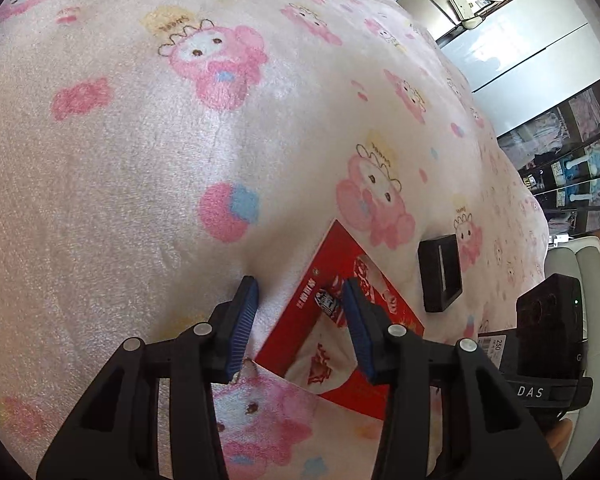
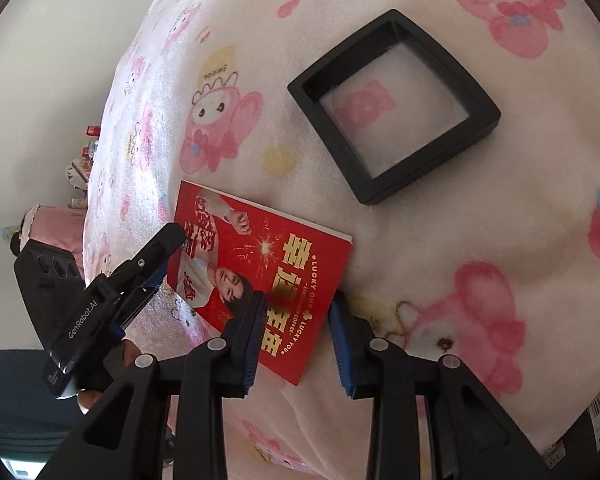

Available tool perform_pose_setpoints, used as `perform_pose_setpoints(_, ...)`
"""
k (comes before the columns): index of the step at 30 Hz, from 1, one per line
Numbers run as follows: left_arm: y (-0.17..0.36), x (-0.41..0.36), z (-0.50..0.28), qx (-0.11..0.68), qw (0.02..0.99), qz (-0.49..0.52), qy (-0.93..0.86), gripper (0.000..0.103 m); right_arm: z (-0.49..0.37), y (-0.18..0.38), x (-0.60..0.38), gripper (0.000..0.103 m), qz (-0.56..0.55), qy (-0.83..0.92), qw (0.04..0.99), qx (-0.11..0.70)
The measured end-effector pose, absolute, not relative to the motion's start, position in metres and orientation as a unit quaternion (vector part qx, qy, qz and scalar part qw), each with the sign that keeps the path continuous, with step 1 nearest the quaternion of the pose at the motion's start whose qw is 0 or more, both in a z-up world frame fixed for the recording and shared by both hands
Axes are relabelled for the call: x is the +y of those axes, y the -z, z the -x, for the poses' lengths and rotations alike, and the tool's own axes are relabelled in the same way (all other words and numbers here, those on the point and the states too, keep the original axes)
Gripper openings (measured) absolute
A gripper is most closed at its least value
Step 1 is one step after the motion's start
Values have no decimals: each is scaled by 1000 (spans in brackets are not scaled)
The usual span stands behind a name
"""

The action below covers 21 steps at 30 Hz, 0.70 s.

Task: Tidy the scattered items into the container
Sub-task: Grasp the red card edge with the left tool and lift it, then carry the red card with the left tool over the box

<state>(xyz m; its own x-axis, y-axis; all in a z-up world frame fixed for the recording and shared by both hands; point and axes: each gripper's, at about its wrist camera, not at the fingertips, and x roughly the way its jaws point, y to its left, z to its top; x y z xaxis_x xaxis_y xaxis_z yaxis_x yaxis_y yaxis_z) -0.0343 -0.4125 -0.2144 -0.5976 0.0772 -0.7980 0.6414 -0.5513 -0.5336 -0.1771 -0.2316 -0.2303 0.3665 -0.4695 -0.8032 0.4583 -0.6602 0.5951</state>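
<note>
A flat red card [image 2: 260, 264] with gold characters and a printed person lies on a pink cartoon-print blanket [image 2: 440, 240]. A square black frame box [image 2: 396, 104] with a clear middle lies beyond it. My right gripper [image 2: 298, 340] is open, its jaws astride the card's near corner. My left gripper [image 1: 300, 324] is open over the card's edge [image 1: 332, 272]; a fold of blanket covers the card's near part. The black box also shows in the left wrist view [image 1: 440, 272]. The left gripper shows at the left of the right wrist view [image 2: 156, 264].
The blanket covers a bed that drops off at the left in the right wrist view. Dark shelves with toys [image 1: 572, 160] and white cabinet doors [image 1: 512, 40] stand past the bed. The right gripper's body [image 1: 548, 336] sits close at the right.
</note>
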Motion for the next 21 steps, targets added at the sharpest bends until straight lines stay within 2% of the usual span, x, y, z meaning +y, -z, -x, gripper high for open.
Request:
perform_pose_setpoints(1,213,-409,35,435,182,-414,779,41,176,229,-233,28,-714,563,415,0)
perform_pose_setpoints(4,202,-397,32,418,181,-427,781,31,179,215,-236,28,-696,586,414,6)
perform_pose_setpoints(8,172,-381,22,419,156,-418,791,22,186,189,-222,28,-676,600,425,-50)
perform_pose_setpoints(14,87,-318,44,345,73,-409,841,22,179,93,-148,29,-584,671,448,-86)
perform_pose_setpoints(18,41,-250,69,309,-9,-406,860,22,180,42,-57,29,-534,731,412,-104)
perform_pose_setpoints(21,27,-188,92,291,-70,-424,855,22,176,18,22,29,-512,764,373,-121)
